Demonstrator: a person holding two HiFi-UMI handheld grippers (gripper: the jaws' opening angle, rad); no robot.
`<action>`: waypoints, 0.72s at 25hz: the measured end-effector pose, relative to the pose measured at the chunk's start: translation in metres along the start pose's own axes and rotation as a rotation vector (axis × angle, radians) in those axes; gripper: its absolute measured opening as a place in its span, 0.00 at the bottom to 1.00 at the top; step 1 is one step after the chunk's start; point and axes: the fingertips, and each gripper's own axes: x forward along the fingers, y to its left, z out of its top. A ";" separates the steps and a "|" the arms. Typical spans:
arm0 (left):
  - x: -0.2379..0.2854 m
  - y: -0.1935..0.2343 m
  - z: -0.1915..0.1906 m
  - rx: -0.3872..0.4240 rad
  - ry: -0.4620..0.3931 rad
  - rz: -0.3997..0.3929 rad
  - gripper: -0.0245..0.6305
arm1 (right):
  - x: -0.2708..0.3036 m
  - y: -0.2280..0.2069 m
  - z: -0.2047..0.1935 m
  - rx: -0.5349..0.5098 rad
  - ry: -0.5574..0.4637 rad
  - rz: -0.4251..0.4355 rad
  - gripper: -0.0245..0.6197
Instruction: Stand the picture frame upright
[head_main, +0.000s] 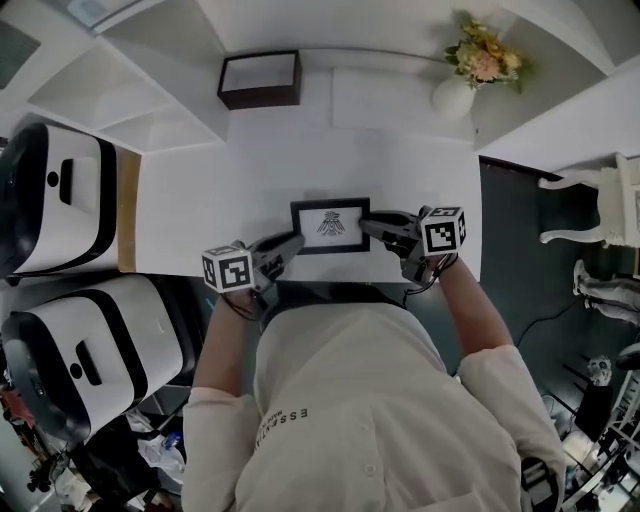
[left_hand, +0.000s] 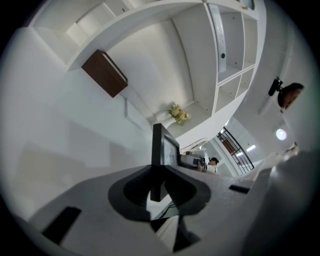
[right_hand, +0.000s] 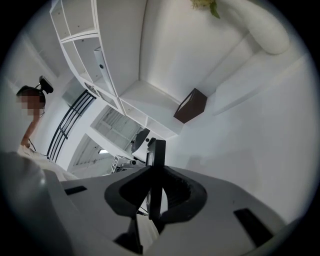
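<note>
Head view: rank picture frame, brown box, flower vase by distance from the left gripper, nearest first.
1. picture frame: clamped in the left gripper, centre, in front of the person.
2. brown box: far back, left side.
3. flower vase: far back, right side.

**A:** Bright, even light falls on the white tabletop (head_main: 200, 210). Shadows are soft, and the black-rimmed rectangular picture frame (head_main: 330, 226) reads sharply.

**B:** Both gripper views bend strongly and fall off into black corners. A small round ceiling lamp (left_hand: 281, 134) glares at the right of the left gripper view, and the nearest foreground is soft.
</note>
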 end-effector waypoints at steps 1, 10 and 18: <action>-0.005 0.003 0.005 0.002 -0.005 -0.002 0.15 | 0.007 0.001 0.003 -0.002 0.001 -0.002 0.17; -0.064 0.050 0.058 0.022 0.000 0.003 0.15 | 0.092 0.007 0.034 -0.004 -0.028 -0.055 0.17; -0.132 0.100 0.097 0.064 0.023 -0.005 0.15 | 0.181 0.018 0.050 -0.045 -0.058 -0.122 0.17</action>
